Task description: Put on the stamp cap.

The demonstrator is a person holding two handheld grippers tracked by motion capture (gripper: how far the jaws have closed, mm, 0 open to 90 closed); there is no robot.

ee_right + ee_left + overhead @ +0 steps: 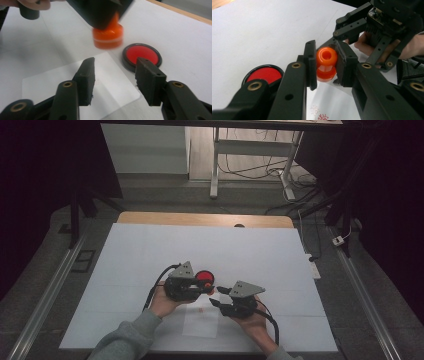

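My left gripper (326, 53) is shut on a small orange knob-shaped piece (326, 63), its pads pressing both sides. In the high view this gripper (210, 290) hovers just above the white table cover, with the orange piece (212, 291) at its tips. A red disc in a black rim (204, 277) lies flat beside it. My right gripper (115, 72) is open with nothing between its jaws, pointing at the orange piece (108, 37) and the red disc (140, 53) a little way ahead. From above, the right gripper (216, 296) faces the left one at close range.
A thin white paper sheet (200, 322) with small red snowflake prints (322, 110) lies on the white table cover (150, 250) under both grippers. The wooden table edge (200, 219) runs along the back. Beyond it are a desk frame and cables on the floor.
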